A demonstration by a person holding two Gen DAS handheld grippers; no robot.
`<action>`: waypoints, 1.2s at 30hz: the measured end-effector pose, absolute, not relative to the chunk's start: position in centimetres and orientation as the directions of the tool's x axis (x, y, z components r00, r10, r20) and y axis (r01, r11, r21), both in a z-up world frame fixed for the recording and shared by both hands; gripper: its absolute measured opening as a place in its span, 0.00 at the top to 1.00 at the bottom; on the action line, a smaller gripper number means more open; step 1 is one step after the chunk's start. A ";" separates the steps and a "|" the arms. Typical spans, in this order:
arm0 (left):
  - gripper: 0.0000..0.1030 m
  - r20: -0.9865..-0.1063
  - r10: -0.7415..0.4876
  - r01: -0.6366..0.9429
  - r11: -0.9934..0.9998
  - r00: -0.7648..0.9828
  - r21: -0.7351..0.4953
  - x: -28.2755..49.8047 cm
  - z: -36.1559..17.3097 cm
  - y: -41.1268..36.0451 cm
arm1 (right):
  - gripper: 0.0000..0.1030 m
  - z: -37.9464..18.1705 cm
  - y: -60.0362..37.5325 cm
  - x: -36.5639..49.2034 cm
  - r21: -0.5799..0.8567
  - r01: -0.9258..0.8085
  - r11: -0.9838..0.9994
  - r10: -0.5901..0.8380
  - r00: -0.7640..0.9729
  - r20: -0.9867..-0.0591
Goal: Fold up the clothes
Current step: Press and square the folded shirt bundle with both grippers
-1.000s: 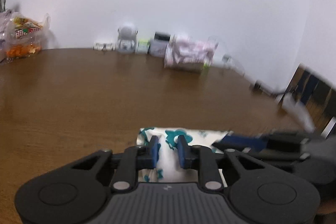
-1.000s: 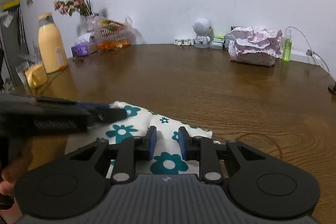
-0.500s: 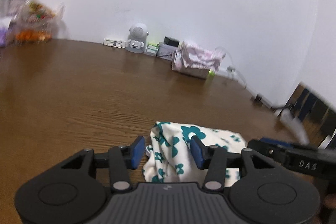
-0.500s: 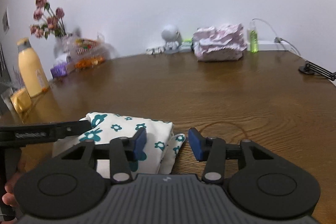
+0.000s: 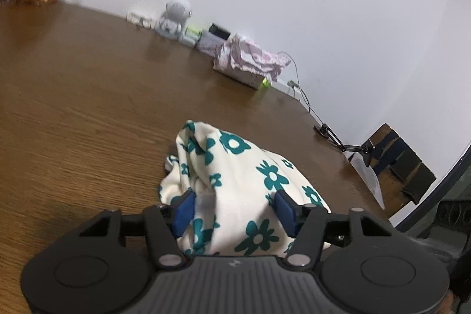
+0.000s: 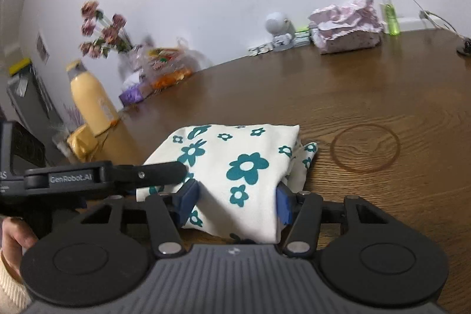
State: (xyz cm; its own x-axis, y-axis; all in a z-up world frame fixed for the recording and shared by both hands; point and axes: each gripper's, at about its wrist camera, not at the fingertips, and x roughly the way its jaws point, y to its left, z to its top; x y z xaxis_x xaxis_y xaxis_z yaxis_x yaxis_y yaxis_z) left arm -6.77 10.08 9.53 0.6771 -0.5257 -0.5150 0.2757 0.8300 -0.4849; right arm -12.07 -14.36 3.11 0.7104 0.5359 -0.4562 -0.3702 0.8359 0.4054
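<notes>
A folded white garment with teal flowers lies on the brown wooden table. My left gripper is open, its blue pads standing wide on either side of the garment's near end. In the right wrist view the same garment is a neat folded stack with a loose corner poking out at its right. My right gripper is open too, its pads straddling the near edge of the fabric. The left gripper reaches in from the left, its black finger resting against the garment's left side.
Along the far wall stand a pink-covered tissue box, a white robot figurine, a green bottle and a cable. A yellow bottle, flowers and snack bags sit at the left. A ring stain marks the wood. A chair stands beyond the table's right edge.
Both grippers were shut on the garment a second ago; they have opened wide and let it go. The garment now rests folded on the table.
</notes>
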 end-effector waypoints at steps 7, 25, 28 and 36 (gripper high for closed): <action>0.57 -0.519 -0.518 0.311 0.845 0.680 -0.436 -4.8 9.8 5.2 | 0.53 3.3 -18.5 -10.3 0.418 -0.319 0.851 0.499 0.740 -0.452; 0.71 -0.588 -0.440 0.269 0.894 0.679 -0.359 1.8 10.9 4.4 | 0.69 3.6 -21.2 -5.1 0.439 -0.306 0.844 0.513 0.698 -0.499; 0.71 -0.599 -0.415 0.258 0.907 0.685 -0.334 4.3 11.2 4.5 | 0.70 4.5 -20.1 -1.9 0.393 -0.316 0.864 0.494 0.681 -0.540; 0.73 -0.617 -0.339 0.228 0.940 0.710 -0.254 12.4 11.6 5.4 | 0.70 6.3 -13.6 9.4 0.270 -0.375 0.887 0.459 0.657 -0.598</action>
